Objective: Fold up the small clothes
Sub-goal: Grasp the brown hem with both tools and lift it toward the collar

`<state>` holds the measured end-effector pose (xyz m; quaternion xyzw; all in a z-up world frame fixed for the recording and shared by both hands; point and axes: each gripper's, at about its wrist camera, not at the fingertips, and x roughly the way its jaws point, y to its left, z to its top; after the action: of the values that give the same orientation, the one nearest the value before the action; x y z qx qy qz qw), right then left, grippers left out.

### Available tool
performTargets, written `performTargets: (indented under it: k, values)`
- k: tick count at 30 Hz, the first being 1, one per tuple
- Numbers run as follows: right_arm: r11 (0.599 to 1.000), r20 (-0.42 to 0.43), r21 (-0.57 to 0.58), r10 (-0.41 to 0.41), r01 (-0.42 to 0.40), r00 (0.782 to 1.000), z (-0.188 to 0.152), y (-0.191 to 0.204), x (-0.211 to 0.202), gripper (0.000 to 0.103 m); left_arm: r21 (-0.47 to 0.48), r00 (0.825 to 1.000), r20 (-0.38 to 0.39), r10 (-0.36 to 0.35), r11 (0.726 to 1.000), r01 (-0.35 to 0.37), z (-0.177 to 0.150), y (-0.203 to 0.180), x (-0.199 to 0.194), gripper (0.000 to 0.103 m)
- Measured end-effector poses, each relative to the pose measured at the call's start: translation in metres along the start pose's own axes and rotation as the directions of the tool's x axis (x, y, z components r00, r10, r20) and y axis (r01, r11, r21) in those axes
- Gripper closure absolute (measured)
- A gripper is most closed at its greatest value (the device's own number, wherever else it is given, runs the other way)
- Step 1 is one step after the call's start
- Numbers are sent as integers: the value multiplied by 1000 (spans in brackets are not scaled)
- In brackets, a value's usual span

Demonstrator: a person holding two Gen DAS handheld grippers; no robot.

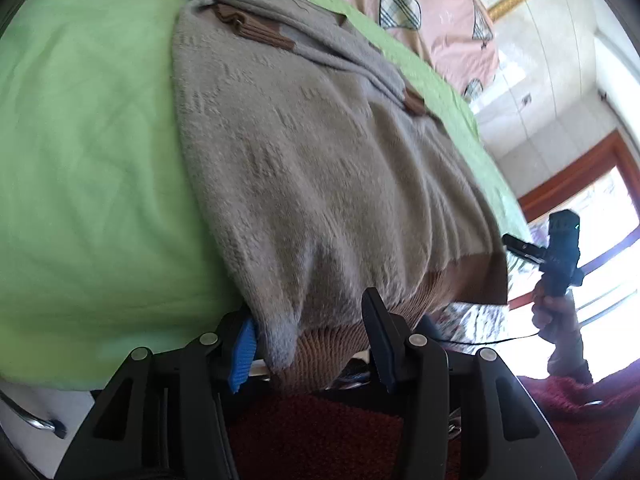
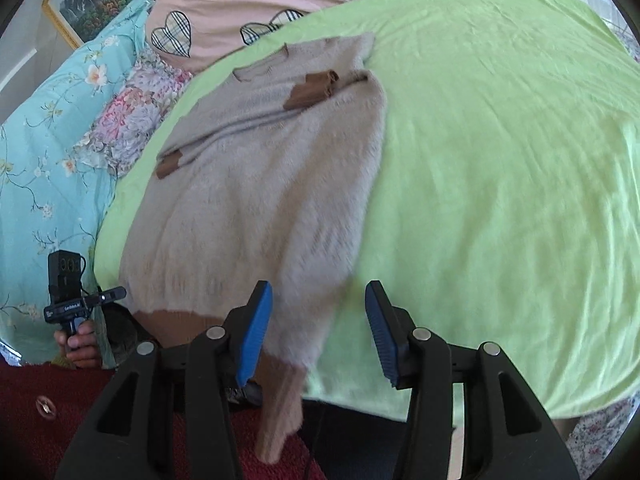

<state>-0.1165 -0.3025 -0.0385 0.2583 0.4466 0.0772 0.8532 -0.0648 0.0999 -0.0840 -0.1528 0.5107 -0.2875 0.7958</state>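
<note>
In the left wrist view, the left claw (image 1: 316,340) fills the bottom of the frame with its fingers apart; the brown ribbed hem of the sweater (image 1: 304,168) hangs down between them, its fuzzy edge just beside the blue pad (image 1: 242,354) at lower left, and no squeeze on the cloth shows. The beige sweater runs from that hem up the centre to the top of the frame, lying on a green sheet (image 1: 80,152), with its brown-cuffed sleeves folded across the upper part. A pink quilt with plaid hearts (image 1: 420,8) sits at upper right. At the right edge a hand (image 1: 556,320) holds the right claw's handle (image 1: 560,256), in front of a bright window. In the right wrist view, the right claw (image 2: 320,336) stands at the bottom centre, fingers apart; the sweater's (image 2: 248,200) lower corner droops past the left blue pad (image 2: 254,340) and over the bed's edge, not pinched. The garment spreads over the left half of the green sheet (image 2: 500,160), collar toward the top. At lower left a hand (image 2: 78,346) grips the other handle (image 2: 68,292), beside a turquoise floral cover (image 2: 44,140).
</note>
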Motion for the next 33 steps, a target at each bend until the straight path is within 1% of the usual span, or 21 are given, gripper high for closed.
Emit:
performTargets:
  k: [2, 7, 8, 9, 10, 11, 12, 13, 15, 18, 21, 23, 25, 28, 31, 33]
  values:
    - [1000, -9, 11, 26, -26, 1000, -8, -2, -2, 53, 43, 999, -11, 38, 998, -37, -3, -9, 3, 54]
    - [996, -46, 8, 92, -92, 995, -18, 7, 6, 53, 85, 998, -32, 55, 995, -52, -1, -17, 9, 55]
    - [994, -62, 6, 106, -106, 992, -20, 10, 10, 53, 87, 998, -33, 59, 995, -55, -1, -18, 10, 56]
    - [993, -77, -1, 116, -116, 990, -22, 14, 16, 53, 88, 998, -33, 62, 994, -59, -1, -18, 10, 61]
    - [992, -88, -9, 122, -123, 989, -24, 18, 20, 57, 88, 997, -32, 67, 994, -64, -1, -18, 10, 73]
    - [992, -104, -24, 122, -125, 987, -26, 22, 24, 76, 86, 997, -32, 74, 994, -71, -1, -18, 10, 79]
    - [993, -113, -27, 115, -118, 987, -28, 23, 27, 89, 83, 996, -29, 81, 993, -78, -1, -17, 9, 89]
    - [993, -111, -22, 115, -118, 987, -29, 22, 27, 92, 79, 996, -23, 89, 993, -87, -2, -16, 7, 93]
    - [990, -75, 7, 144, -144, 987, -30, 12, 17, 92, 67, 995, -4, 97, 993, -96, -2, -14, 1, 96]
    - [980, -1, 59, 193, -192, 981, -31, -7, -7, 93, 46, 996, 25, 88, 995, -89, -2, -13, -13, 97]
    - [967, 44, 82, 237, -240, 971, -29, -12, -19, 93, 40, 995, 68, 76, 996, -79, 3, -18, -35, 97]
    - [956, 71, 76, 277, -282, 958, -26, -8, -24, 93, 39, 992, 116, 51, 998, -55, 9, -22, -53, 97]
    - [939, 114, 64, 330, -339, 937, -20, -4, -30, 93, 33, 986, 163, 20, 999, -26, 16, -25, -69, 97]
    - [908, 180, 35, 406, -418, 896, -4, 3, -37, 93, 23, 975, 223, -20, 1000, 15, 31, -24, -85, 97]
    - [895, 230, 1, 435, -447, 871, 19, 11, -41, 93, 42, 956, 291, -33, 999, 22, 56, -25, -94, 97]
    - [890, 266, -20, 445, -456, 855, 40, 17, -38, 93, 39, 937, 347, -37, 999, 25, 77, -25, -97, 97]
